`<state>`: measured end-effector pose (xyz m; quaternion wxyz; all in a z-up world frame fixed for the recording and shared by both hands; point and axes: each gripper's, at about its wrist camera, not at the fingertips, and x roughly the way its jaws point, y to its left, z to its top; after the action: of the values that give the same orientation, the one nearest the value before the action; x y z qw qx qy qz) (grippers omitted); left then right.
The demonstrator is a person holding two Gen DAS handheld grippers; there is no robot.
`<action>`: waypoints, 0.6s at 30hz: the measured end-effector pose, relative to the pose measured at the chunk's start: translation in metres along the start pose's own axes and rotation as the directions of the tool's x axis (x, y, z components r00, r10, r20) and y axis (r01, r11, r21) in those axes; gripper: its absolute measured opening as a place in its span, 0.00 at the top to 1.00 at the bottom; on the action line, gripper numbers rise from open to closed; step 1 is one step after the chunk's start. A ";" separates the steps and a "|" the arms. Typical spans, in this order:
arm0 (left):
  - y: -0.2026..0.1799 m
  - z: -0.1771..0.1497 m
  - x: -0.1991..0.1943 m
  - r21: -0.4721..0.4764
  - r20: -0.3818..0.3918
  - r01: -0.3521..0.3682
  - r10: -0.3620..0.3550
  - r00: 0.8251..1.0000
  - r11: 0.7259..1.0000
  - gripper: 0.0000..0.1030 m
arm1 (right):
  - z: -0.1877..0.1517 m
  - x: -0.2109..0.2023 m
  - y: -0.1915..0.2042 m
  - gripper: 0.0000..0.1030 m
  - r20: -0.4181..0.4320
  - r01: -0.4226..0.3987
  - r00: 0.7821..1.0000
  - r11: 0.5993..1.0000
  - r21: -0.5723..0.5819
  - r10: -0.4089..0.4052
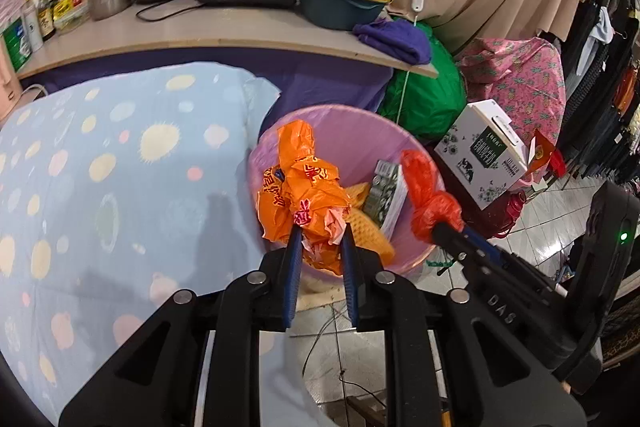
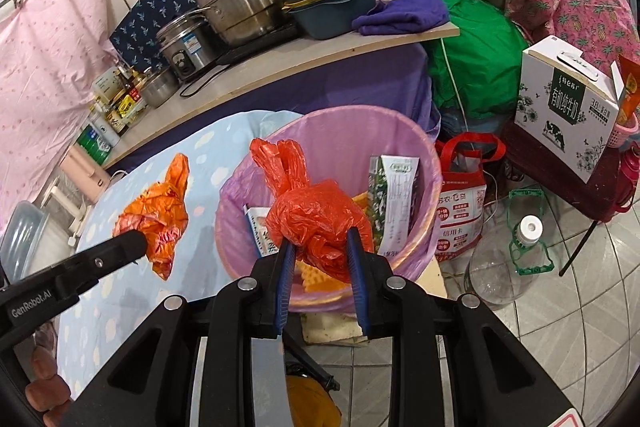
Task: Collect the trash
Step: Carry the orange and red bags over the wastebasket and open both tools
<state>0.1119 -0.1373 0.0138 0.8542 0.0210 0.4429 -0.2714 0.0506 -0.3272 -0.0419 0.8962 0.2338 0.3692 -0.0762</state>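
Right hand-held gripper (image 2: 320,247) clamps red bag (image 2: 316,219) directly over the bin (image 2: 430,163); left hand-held gripper (image 1: 320,239) clamps orange bag (image 1: 304,187), short of the bin's rim, bed side.

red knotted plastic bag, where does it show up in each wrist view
Left wrist view: the red knotted plastic bag sits right of centre, at the right rim of the pink plastic bin, pinched in the right tongs.
Right wrist view: the bag is at centre, between the blue pads, over the bin.
Shared landmark: the white milk carton box.
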 end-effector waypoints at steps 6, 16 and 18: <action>-0.012 0.023 0.015 0.021 0.015 0.023 -0.023 1.000 1.000 0.82 | 0.013 0.007 -0.010 0.76 0.013 0.013 1.000 1.000 0.027 -0.013; -0.018 0.024 0.059 0.043 -0.039 -0.013 0.015 0.999 0.999 0.82 | 0.024 0.040 -0.017 0.76 -0.025 0.043 0.999 0.999 0.030 -0.042; -0.019 0.023 0.068 0.050 -0.045 -0.020 0.023 0.999 0.999 0.82 | 0.025 0.046 -0.019 0.76 -0.036 0.046 0.998 0.998 0.033 -0.045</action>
<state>0.1511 -0.1903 -0.0205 0.8459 0.0533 0.4553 -0.2726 0.0937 -0.3540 -0.0655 0.8836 0.2420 0.3886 -0.0986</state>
